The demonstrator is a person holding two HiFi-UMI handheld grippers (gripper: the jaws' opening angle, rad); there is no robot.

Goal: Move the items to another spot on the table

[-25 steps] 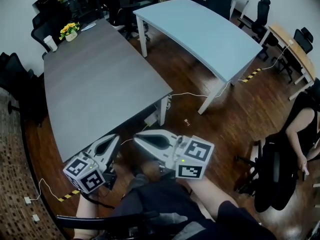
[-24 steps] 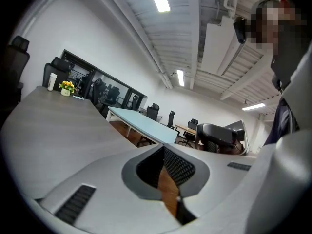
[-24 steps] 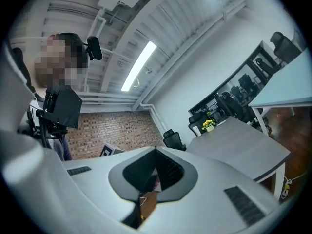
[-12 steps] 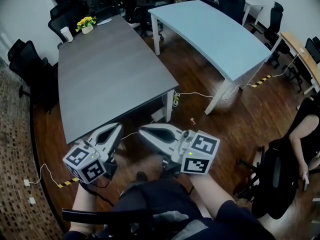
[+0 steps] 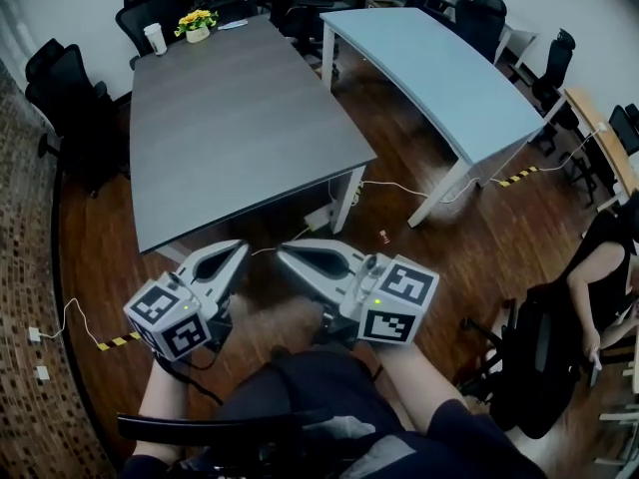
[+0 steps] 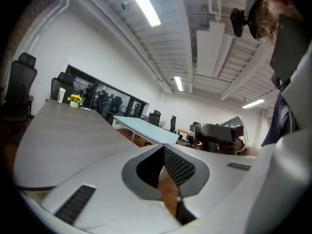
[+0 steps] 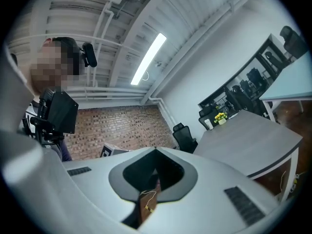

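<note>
Nearest, at six o'clock, left gripper [image 5: 238,248] and right gripper [image 5: 284,253] side by side, both with jaws pressed together and empty, tips above wooden floor [image 5: 429,257]. Ahead at twelve o'clock, grey table [image 5: 240,118]. At its far end, around eleven o'clock, pot of yellow flowers [image 5: 197,24] near white cup [image 5: 155,38]. Farther, at one o'clock, pale blue table [image 5: 429,68].

A grey desk [image 5: 240,118] fills the upper left of the head view. At its far end, near the top edge, stand a pot of yellow flowers [image 5: 197,25] and a white cup [image 5: 155,38], close together.
</note>
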